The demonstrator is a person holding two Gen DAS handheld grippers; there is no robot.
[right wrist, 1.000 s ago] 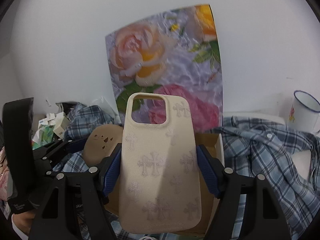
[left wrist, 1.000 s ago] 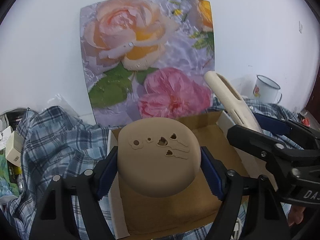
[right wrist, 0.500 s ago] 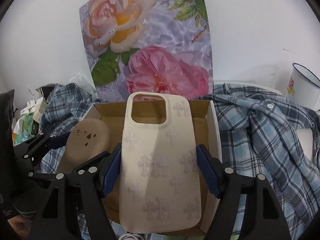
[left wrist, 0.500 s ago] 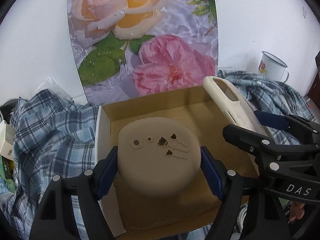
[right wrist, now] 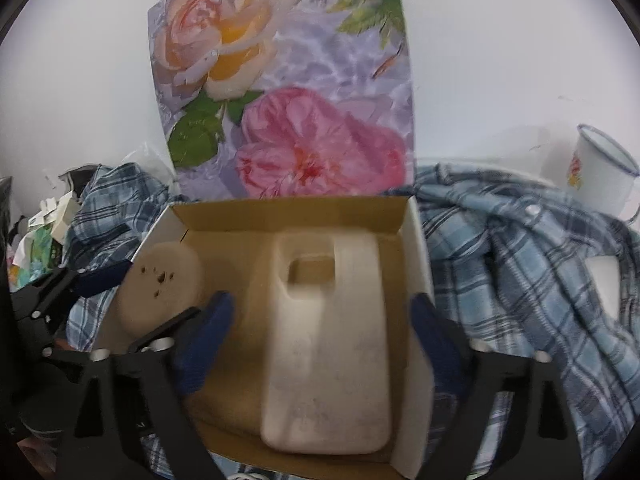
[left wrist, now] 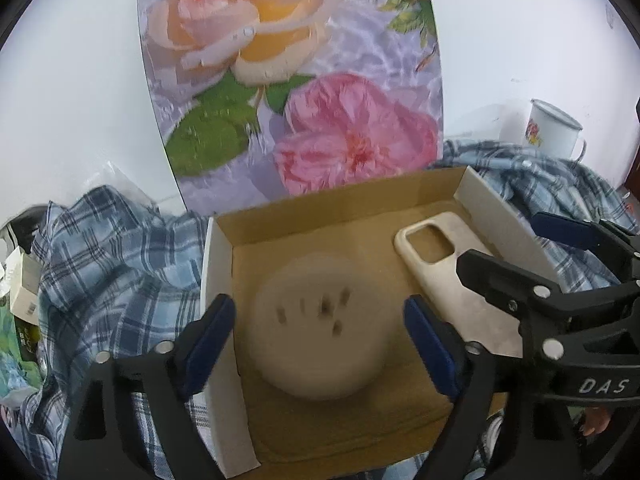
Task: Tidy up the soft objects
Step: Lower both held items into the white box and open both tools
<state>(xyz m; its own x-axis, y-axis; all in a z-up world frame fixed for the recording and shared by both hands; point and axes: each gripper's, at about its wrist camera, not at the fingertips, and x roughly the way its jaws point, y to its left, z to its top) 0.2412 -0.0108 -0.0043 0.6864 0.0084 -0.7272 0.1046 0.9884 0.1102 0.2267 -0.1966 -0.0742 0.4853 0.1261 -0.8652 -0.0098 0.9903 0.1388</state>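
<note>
Left gripper [left wrist: 318,336]: jaws opening, blue pads clear of the round tan pad [left wrist: 320,324], which sits between the 2 fingers with a gap on each side. The pad is motion-blurred, dark cut-out marks on its top face, and it is inside the cardboard box [left wrist: 340,212] over the brown liner. Left finger pad [left wrist: 208,340] sits over the box's white left wall; the right one is over the box floor, just beside the phone case.

Right gripper [right wrist: 320,340]: jaws opening too, nothing pressed. Cream phone case [right wrist: 328,344] lies between its 2 fingers, camera cut-out end pointing away from the fingers, gaps on both sides, also blurred. It is in the right half of the same box [right wrist: 416,248], close along the right wall. In the left wrist view the case [left wrist: 436,264] lies right of the left gripper's right finger, partly under the right gripper's black frame [left wrist: 560,300].

In the right wrist view the tan pad [right wrist: 160,280] is left of the right gripper's left finger, with the left gripper's frame [right wrist: 52,300] around it.

Beyond the fingertips: floral rose panel [left wrist: 296,80] standing behind the box against a white wall. Blue plaid shirt [left wrist: 112,264] bunched around both sides of the box. White enamel mug [right wrist: 600,176] far right past the shirt. Small clutter at far left edge, too small to tell.
</note>
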